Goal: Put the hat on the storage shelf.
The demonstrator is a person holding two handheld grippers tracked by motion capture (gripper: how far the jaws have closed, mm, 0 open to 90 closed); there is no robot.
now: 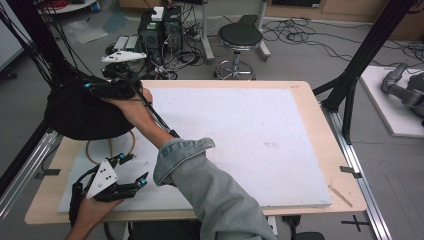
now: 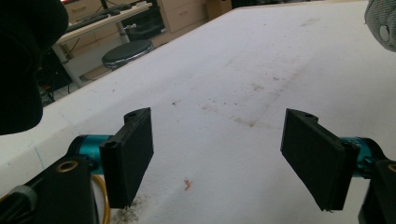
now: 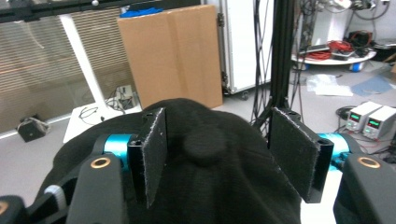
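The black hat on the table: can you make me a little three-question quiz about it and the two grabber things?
1. True or false: the right gripper has its jaws wide open over the black hat.
2. What lies between the left gripper's jaws? A) the hat B) bare white board C) a stool
3. Fill in: the hat sits at the table's far-____ corner in the high view.

Key:
1. True; the hat's top button sits between the open jaws, not clamped.
2. B
3. left
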